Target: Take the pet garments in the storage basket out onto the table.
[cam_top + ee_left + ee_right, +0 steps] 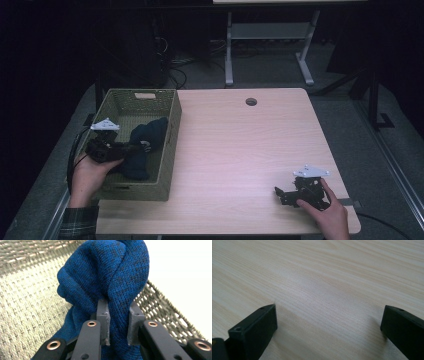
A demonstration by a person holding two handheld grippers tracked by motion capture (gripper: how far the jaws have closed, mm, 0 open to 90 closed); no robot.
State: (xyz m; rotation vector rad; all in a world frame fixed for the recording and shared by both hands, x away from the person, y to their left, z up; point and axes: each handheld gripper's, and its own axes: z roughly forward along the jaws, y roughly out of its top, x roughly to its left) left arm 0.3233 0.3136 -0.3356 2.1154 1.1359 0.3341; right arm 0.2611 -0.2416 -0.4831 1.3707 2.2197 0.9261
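- The blue knit cloth (pixel 145 145) lies inside the woven basket (pixel 172 145) at the left of the high view, bunched into a long lump.
- Its long axis runs from the lower left of the basket floor toward the upper right, the upper end leaning near the basket's right wall.
- The left gripper (pixel 135 148), reaching in from the left, has its jaws clamped on a fold of the cloth (pixel 117 315); in the left gripper view the fabric rises straight up the frame between the pads.
- The right gripper (pixel 281 194) rests on the wooden table (pixel 240 150) at lower right, jaws spread wide over bare wood, holding nothing, pointing left.
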